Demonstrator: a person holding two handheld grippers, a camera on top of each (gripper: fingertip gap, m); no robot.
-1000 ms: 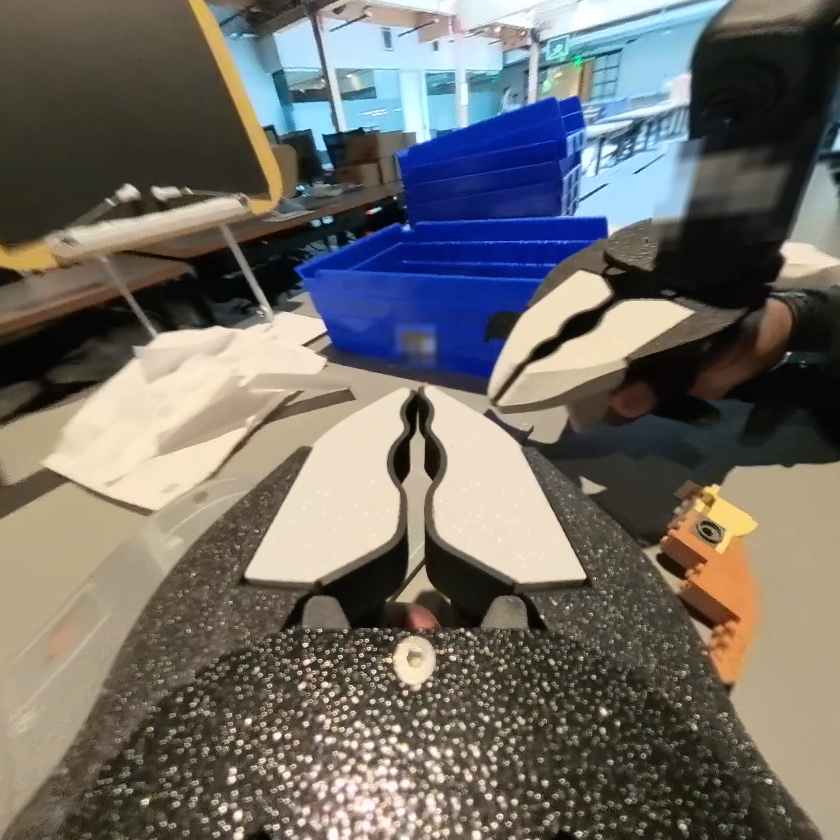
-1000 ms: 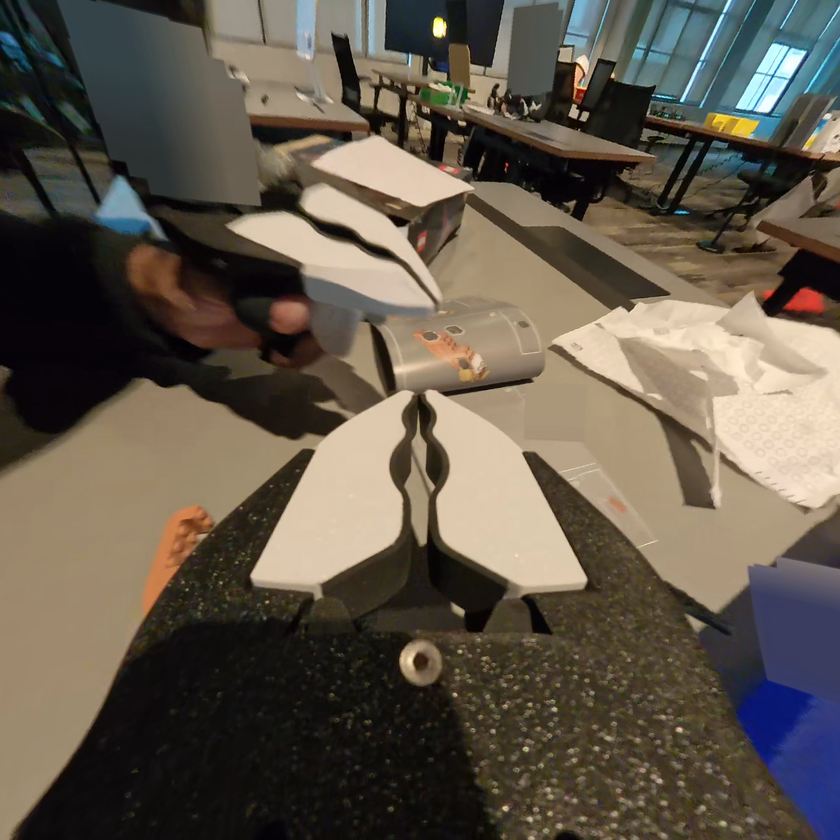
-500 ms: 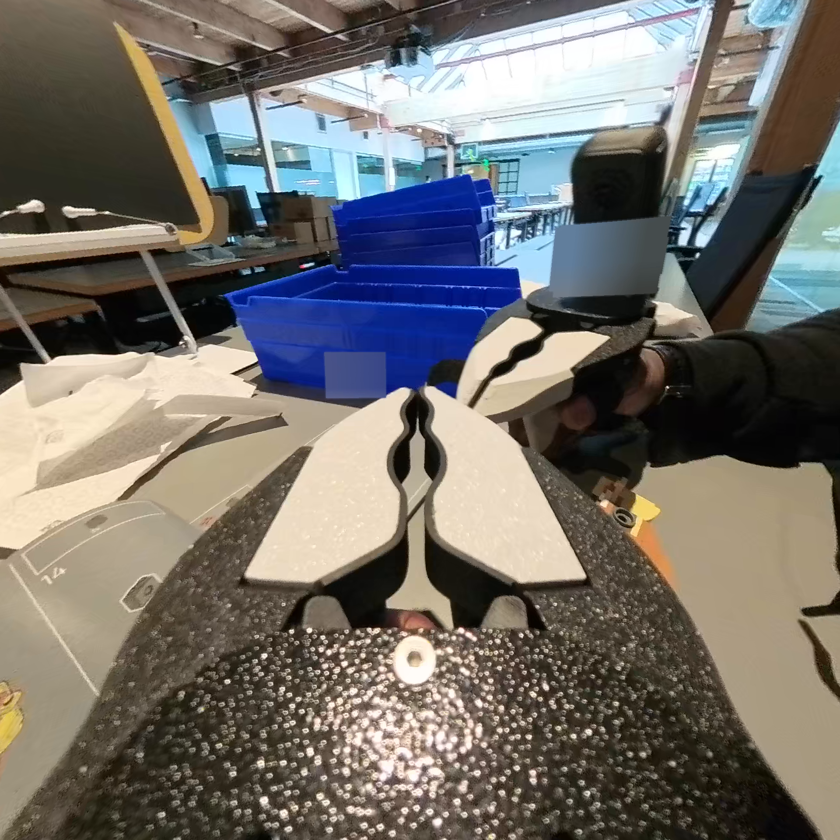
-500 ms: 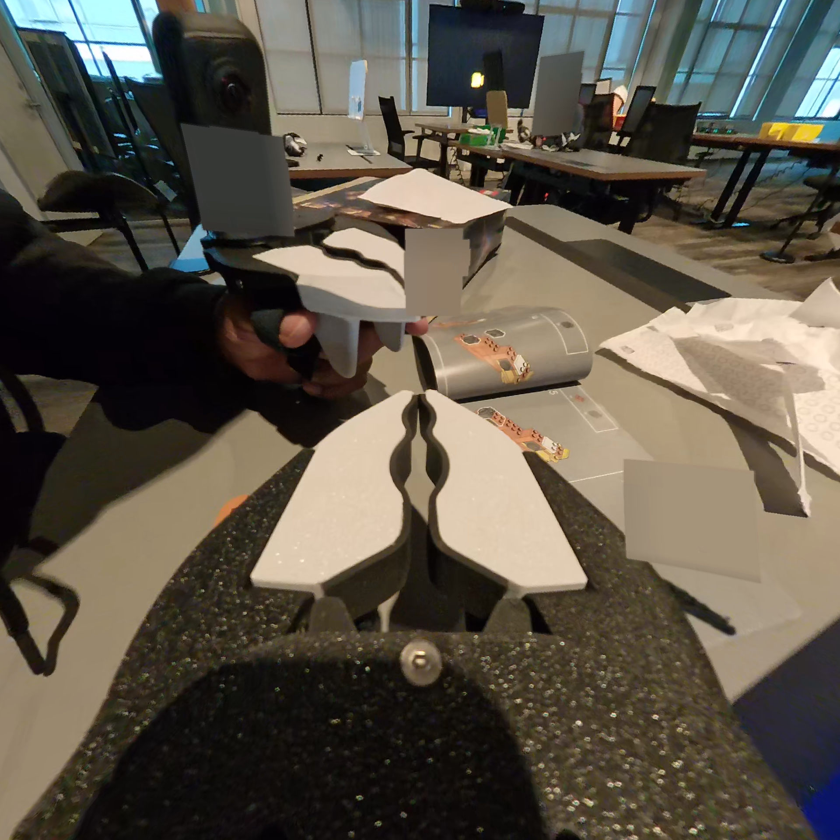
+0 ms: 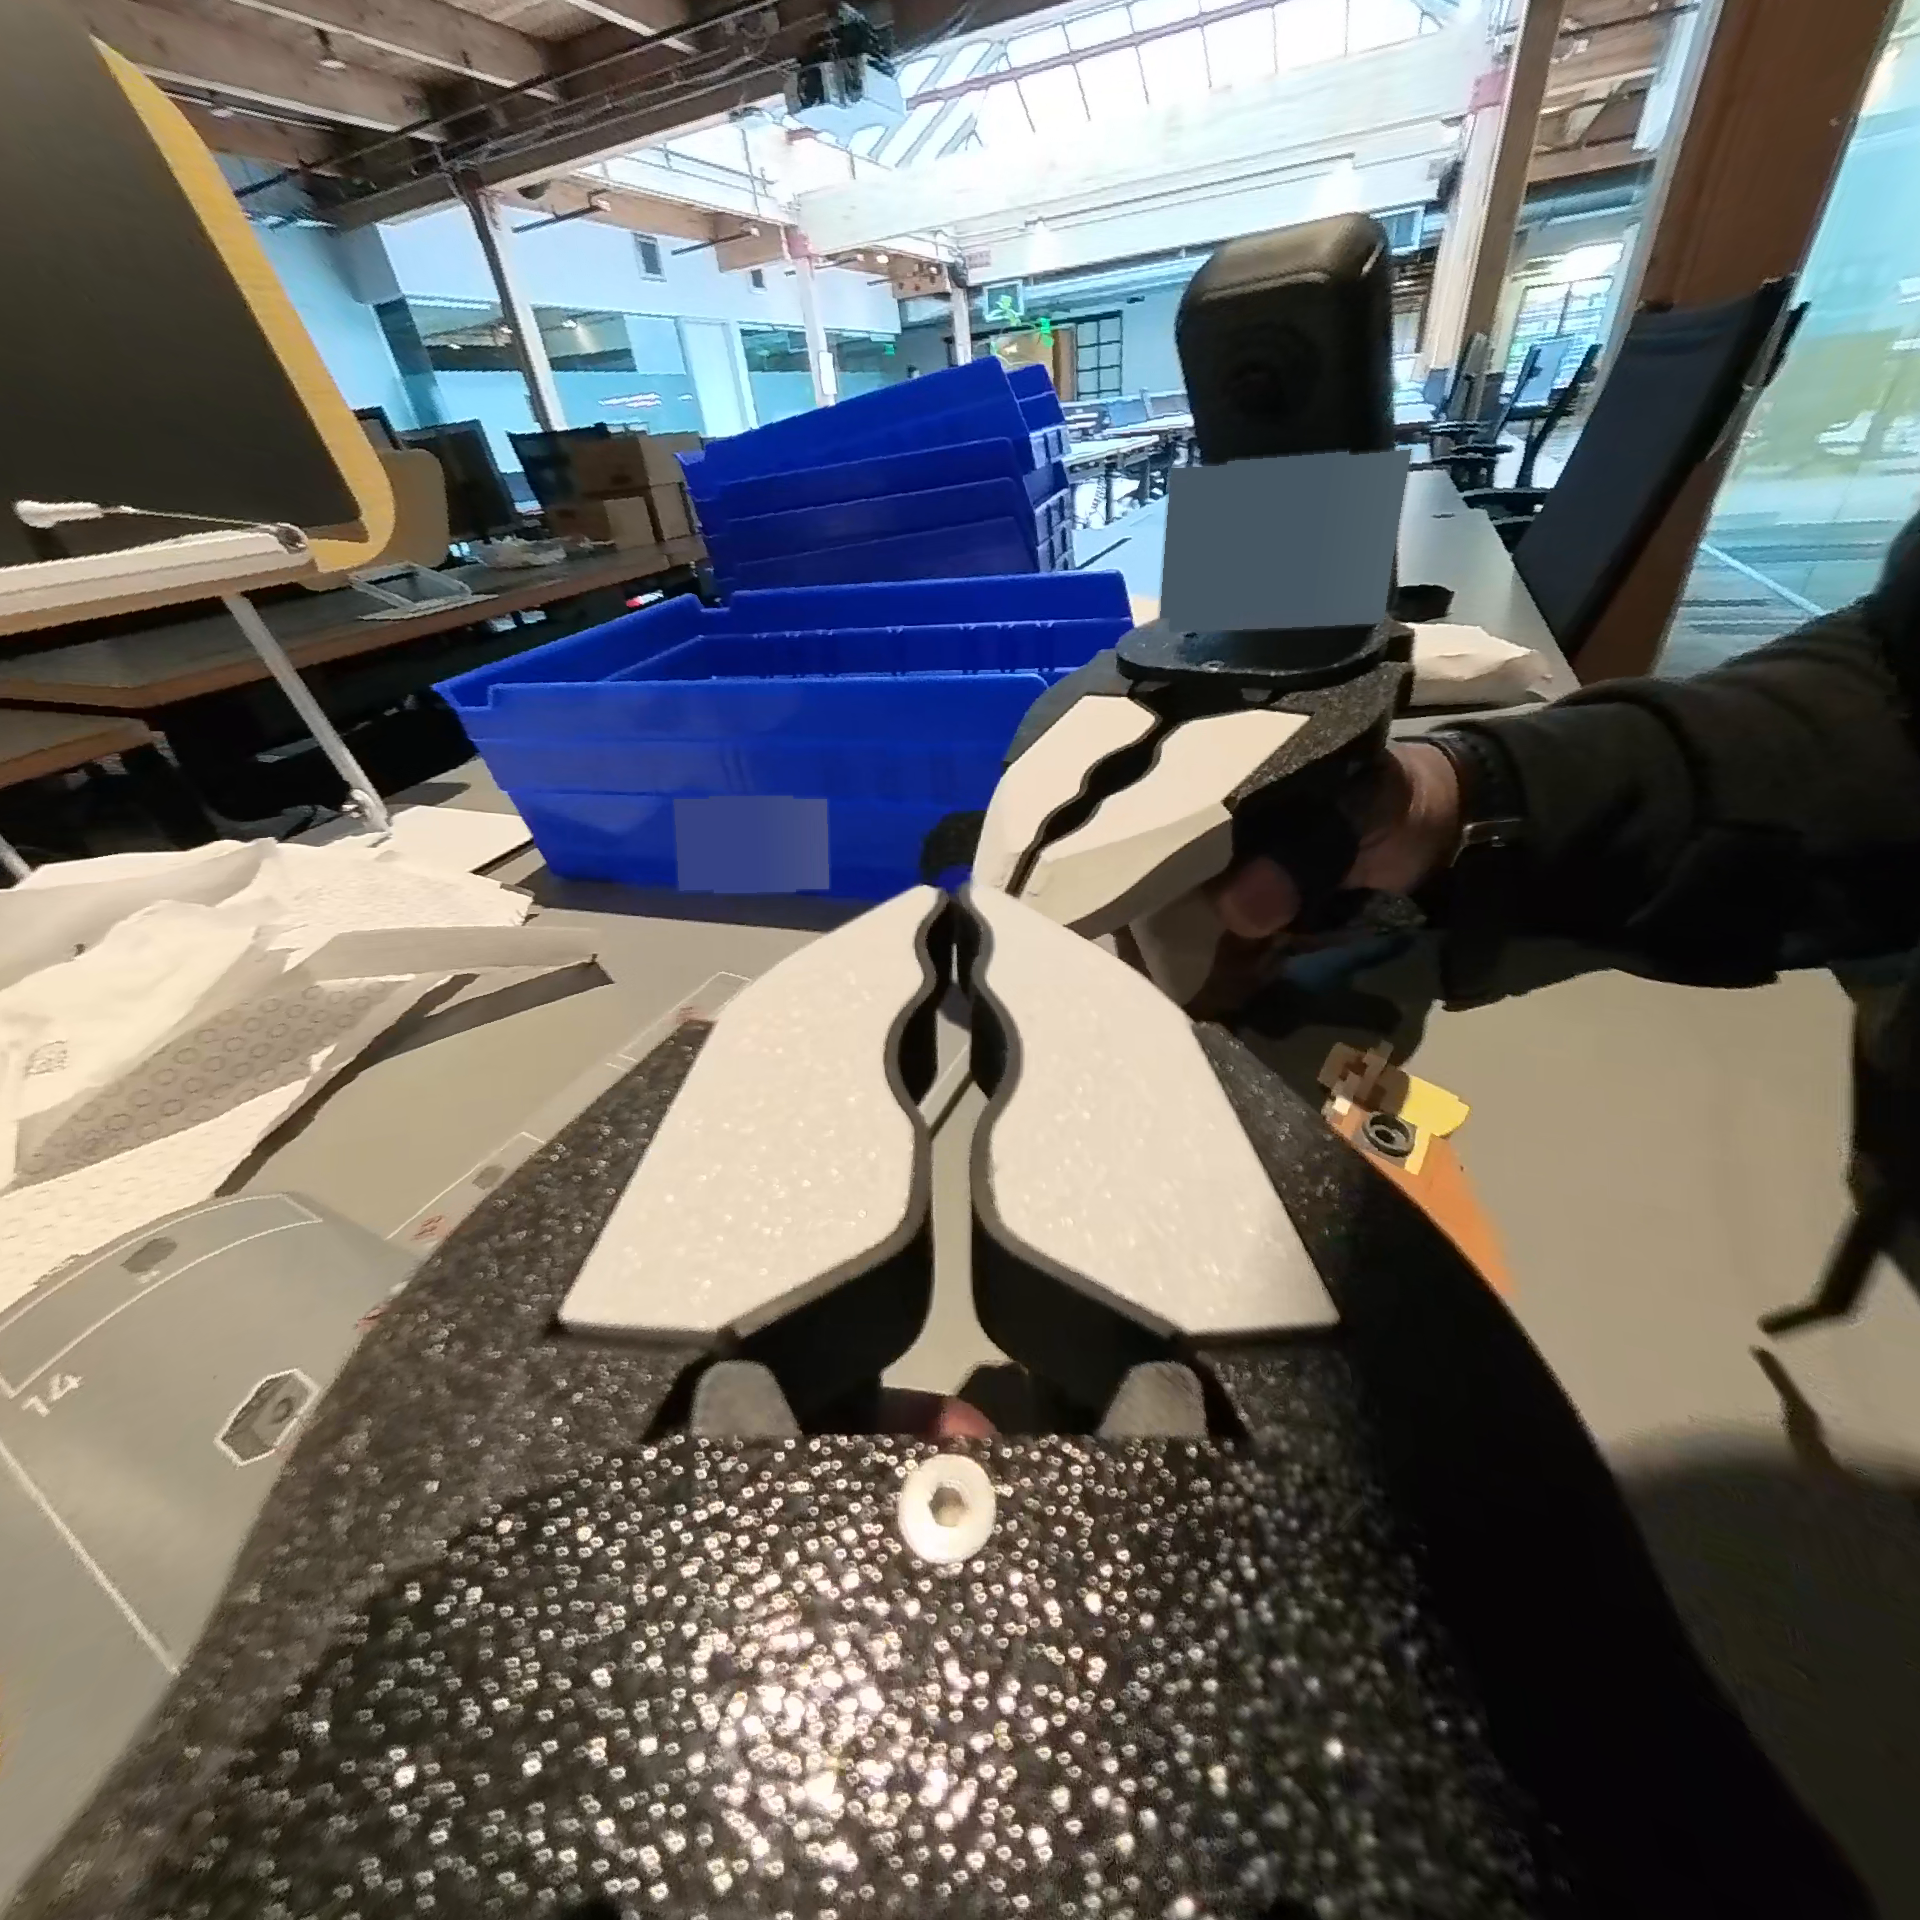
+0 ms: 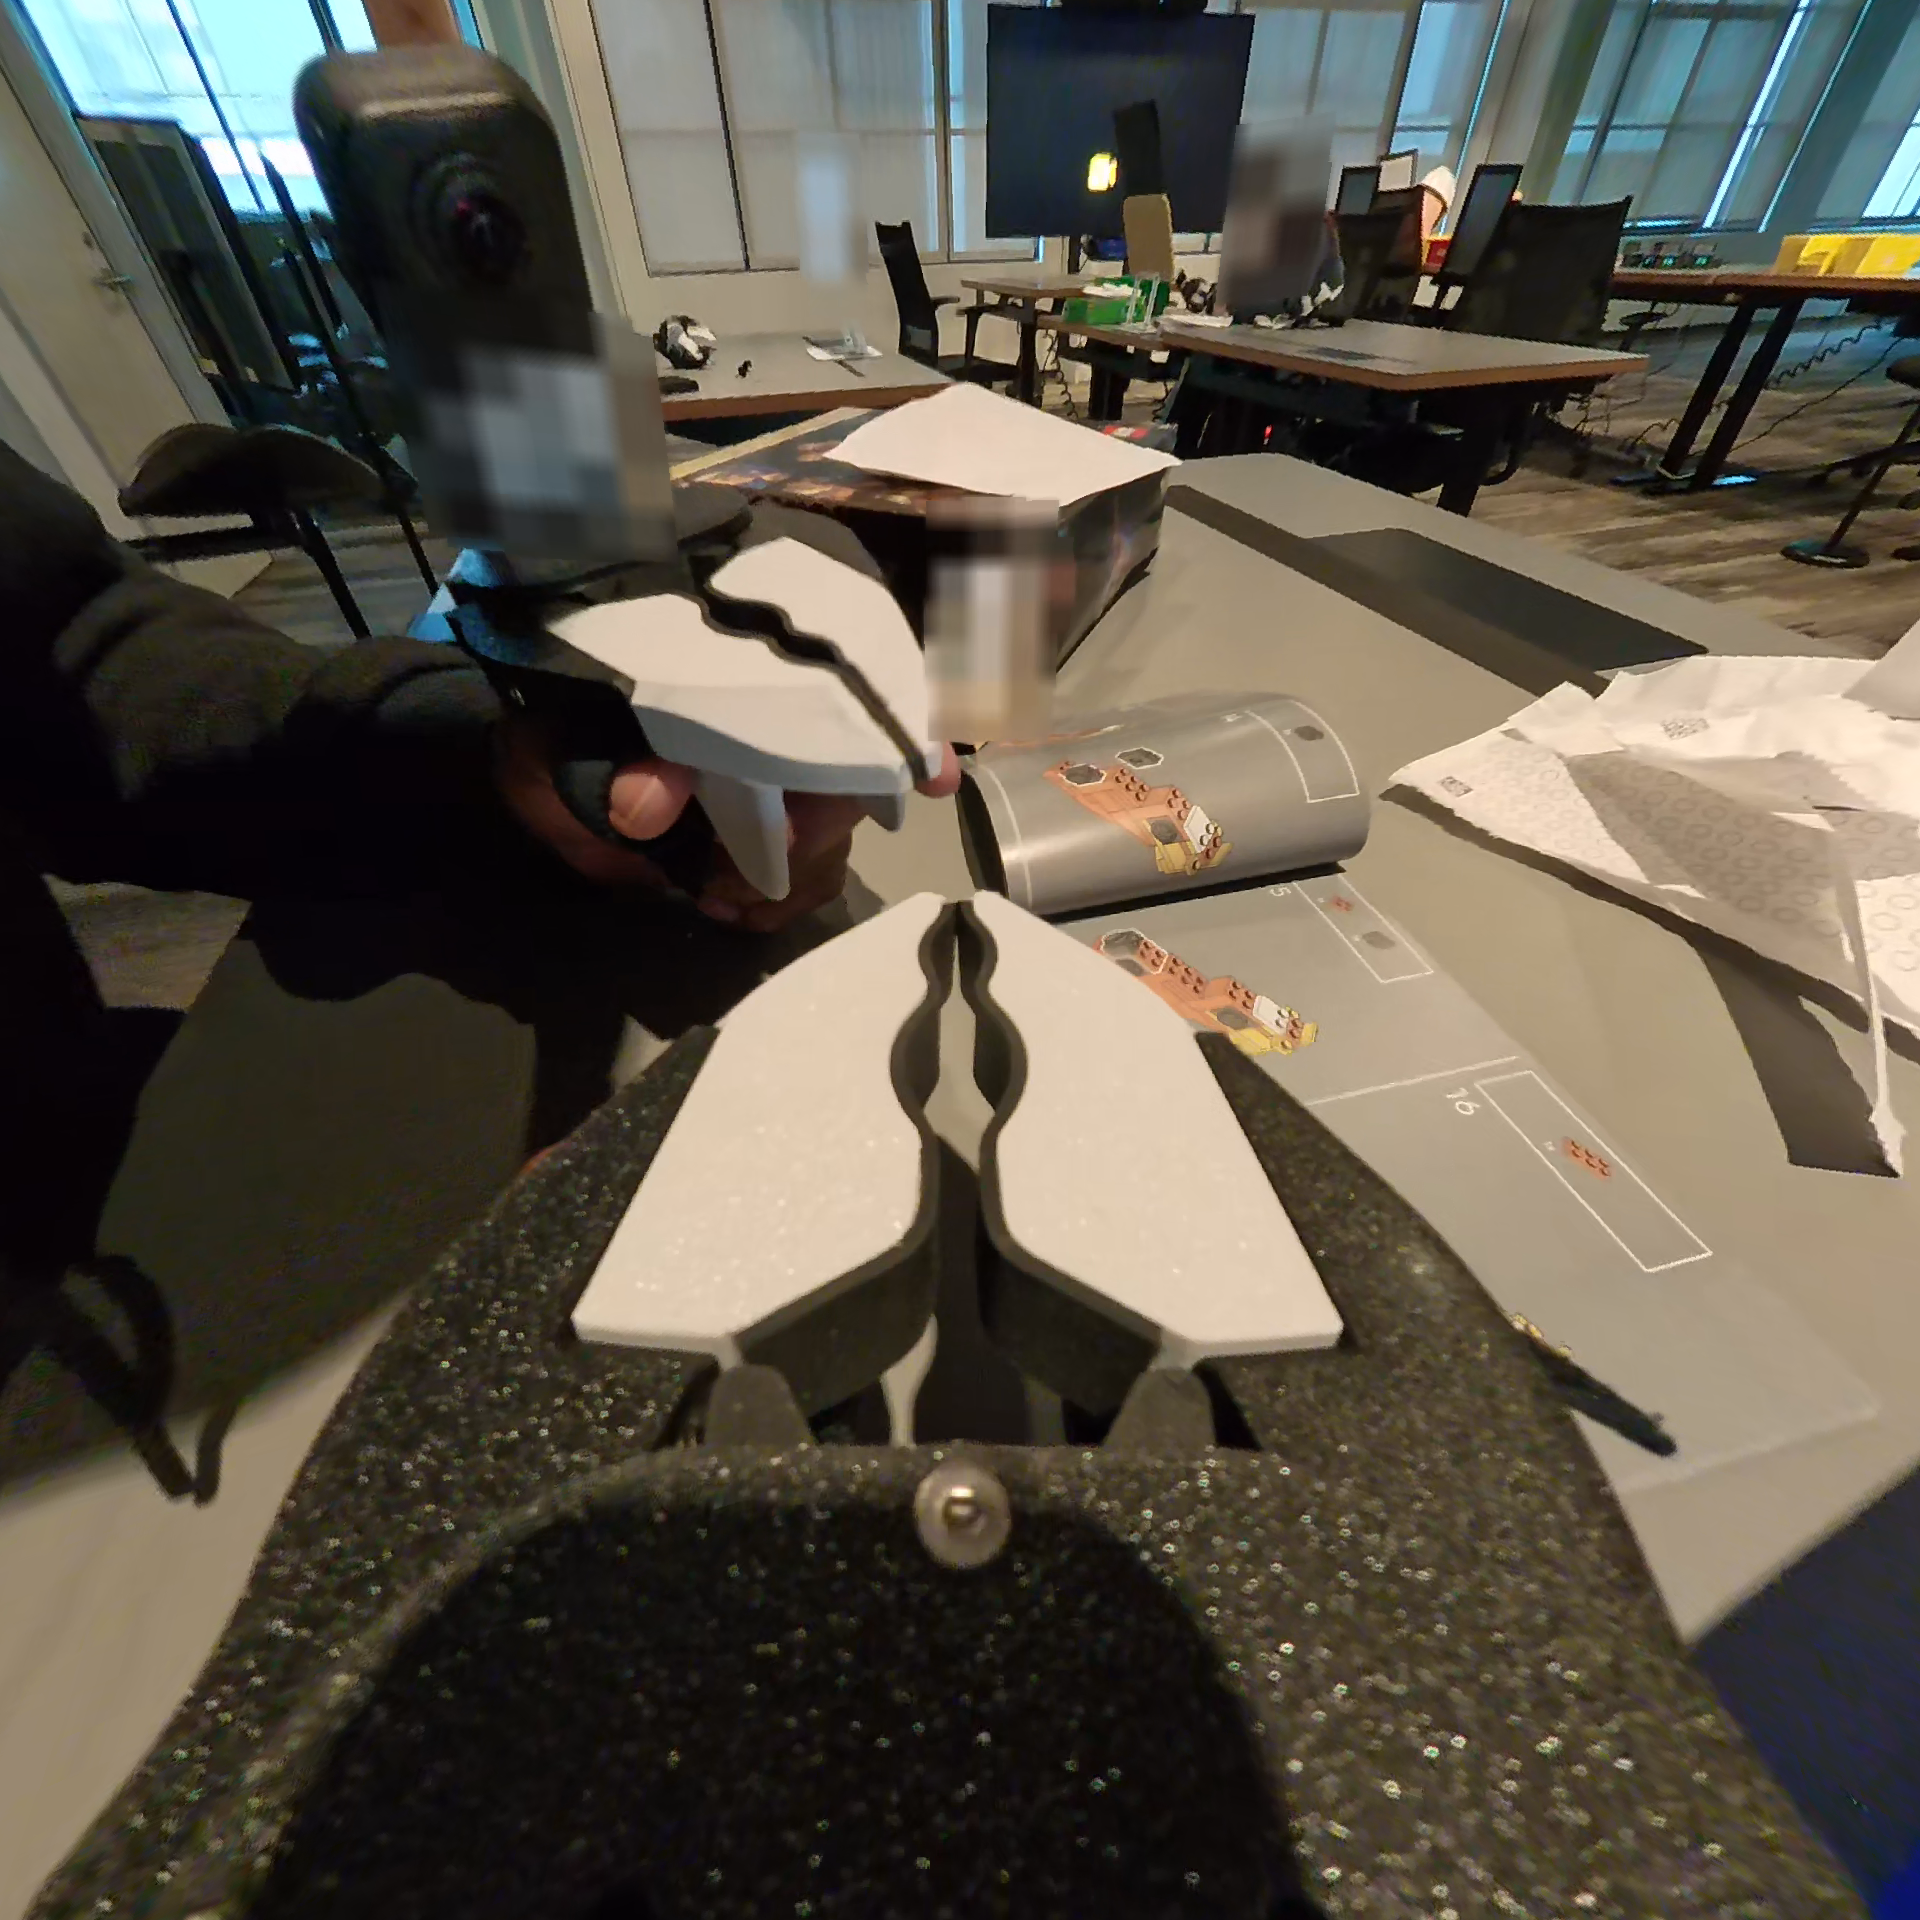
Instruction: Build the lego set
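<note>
My left gripper (image 5: 958, 896) is shut and empty, held above the grey table. My right gripper (image 6: 958, 909) is also shut and empty. Each shows in the other's view, shut: the right one (image 5: 987, 878) just beyond my left tips, the left one (image 6: 920, 758) up left of my right tips. An orange and yellow lego build (image 5: 1397, 1127) lies on the table to the right of my left gripper, partly hidden by it. The grey instruction booklet (image 6: 1382, 1049) lies open below my right gripper, its far page curled into a roll (image 6: 1164, 805).
Stacked blue bins (image 5: 790, 748) stand at the back in the left wrist view. Torn white paper bags (image 5: 197, 956) lie at the left, and show in the right wrist view (image 6: 1714, 821). A dark set box (image 6: 997, 520) topped with white paper sits behind the booklet.
Both grippers have lifted and levelled, so the views now look across the room instead of down at the table. Both stayed shut. The booklet pages came into view under the right gripper.
</note>
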